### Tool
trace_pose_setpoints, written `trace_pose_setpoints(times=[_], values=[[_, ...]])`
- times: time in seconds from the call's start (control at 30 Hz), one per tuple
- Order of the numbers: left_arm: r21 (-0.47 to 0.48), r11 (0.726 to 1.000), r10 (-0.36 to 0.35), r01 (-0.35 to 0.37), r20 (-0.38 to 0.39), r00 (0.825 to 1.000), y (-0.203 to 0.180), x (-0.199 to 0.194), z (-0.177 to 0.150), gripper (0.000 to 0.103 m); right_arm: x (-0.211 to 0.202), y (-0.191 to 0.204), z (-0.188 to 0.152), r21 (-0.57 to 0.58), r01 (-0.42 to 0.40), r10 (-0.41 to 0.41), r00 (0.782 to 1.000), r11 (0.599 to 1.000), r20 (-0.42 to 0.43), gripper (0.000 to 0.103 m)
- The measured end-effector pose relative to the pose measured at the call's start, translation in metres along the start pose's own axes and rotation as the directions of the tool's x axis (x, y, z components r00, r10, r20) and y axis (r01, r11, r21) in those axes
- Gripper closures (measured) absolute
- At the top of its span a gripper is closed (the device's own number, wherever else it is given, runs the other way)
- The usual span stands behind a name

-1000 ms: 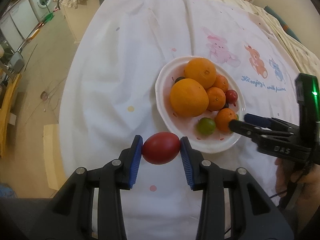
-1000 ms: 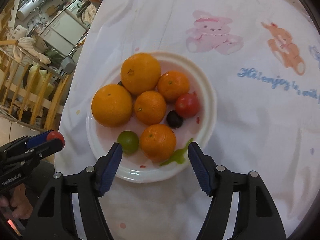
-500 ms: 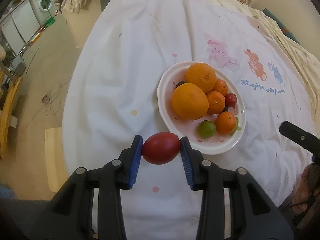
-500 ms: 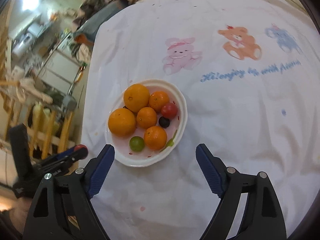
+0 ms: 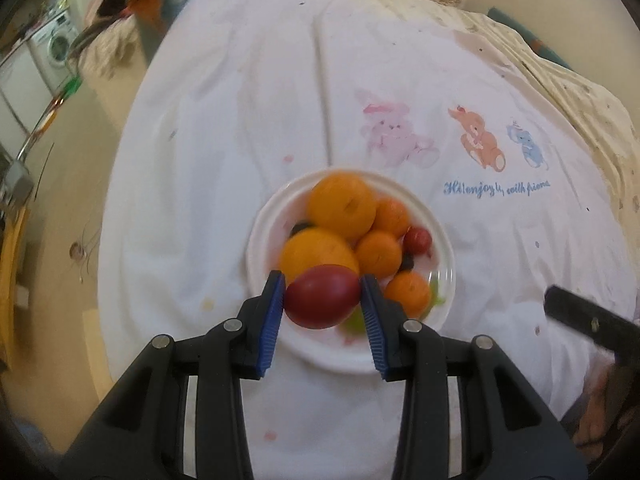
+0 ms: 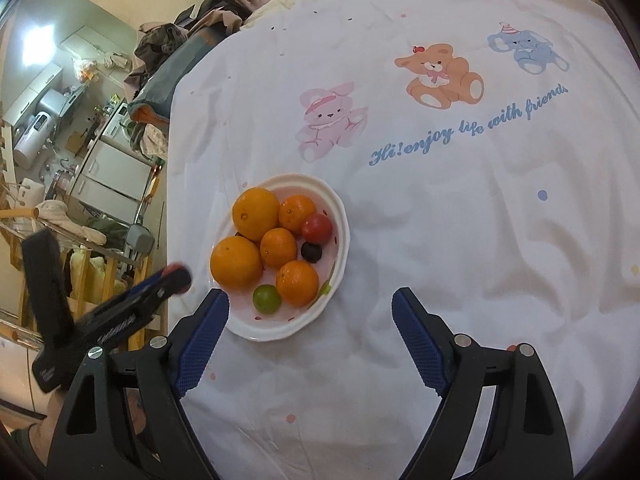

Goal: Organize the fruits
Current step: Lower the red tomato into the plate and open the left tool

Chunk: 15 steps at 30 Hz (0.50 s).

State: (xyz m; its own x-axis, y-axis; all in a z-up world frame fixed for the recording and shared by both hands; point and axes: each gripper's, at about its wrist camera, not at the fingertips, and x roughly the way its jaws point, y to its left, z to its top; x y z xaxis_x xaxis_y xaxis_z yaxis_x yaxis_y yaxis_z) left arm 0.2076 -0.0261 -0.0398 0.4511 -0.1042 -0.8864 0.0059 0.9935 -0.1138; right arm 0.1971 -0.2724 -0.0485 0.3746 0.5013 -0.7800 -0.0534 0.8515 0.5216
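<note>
- Your left gripper (image 5: 323,304) is clamped on a red tomato (image 5: 322,297), both blue pads pressed to its sides, and it hangs over the near edge of the white bowl (image 5: 260,236).
- The bowl sits on the white printed cloth (image 5: 240,120) and already holds two large oranges, three smaller ones, a small red tomato (image 6: 317,228), a dark berry (image 6: 311,251) and a green lime (image 6: 267,298).
- I judge you are mid-carry, in the step of bringing this tomato to the bowl; it is not yet set down.
- Next you need a free spot. The near part of the bowl, just beside the lime, looks barest; lower there and ease the jaws apart gently, since the tomato looks soft.
- Your right gripper (image 6: 310,336) is open and empty, its jaws having just widened; it hovers over the cloth near the bowl's right side. Keep it out of the left gripper's way.
</note>
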Motion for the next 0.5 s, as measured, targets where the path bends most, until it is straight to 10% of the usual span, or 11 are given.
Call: trace_pose_setpoints(times=[0.5], values=[[0.045, 0.998, 0.038, -0.035, -0.067, 0.997, -0.038, 0.067, 0.028, 0.068, -0.002, -0.024, 0.013, 0.104, -0.005, 0.005, 1.000, 0.995, 0.005, 0.017]])
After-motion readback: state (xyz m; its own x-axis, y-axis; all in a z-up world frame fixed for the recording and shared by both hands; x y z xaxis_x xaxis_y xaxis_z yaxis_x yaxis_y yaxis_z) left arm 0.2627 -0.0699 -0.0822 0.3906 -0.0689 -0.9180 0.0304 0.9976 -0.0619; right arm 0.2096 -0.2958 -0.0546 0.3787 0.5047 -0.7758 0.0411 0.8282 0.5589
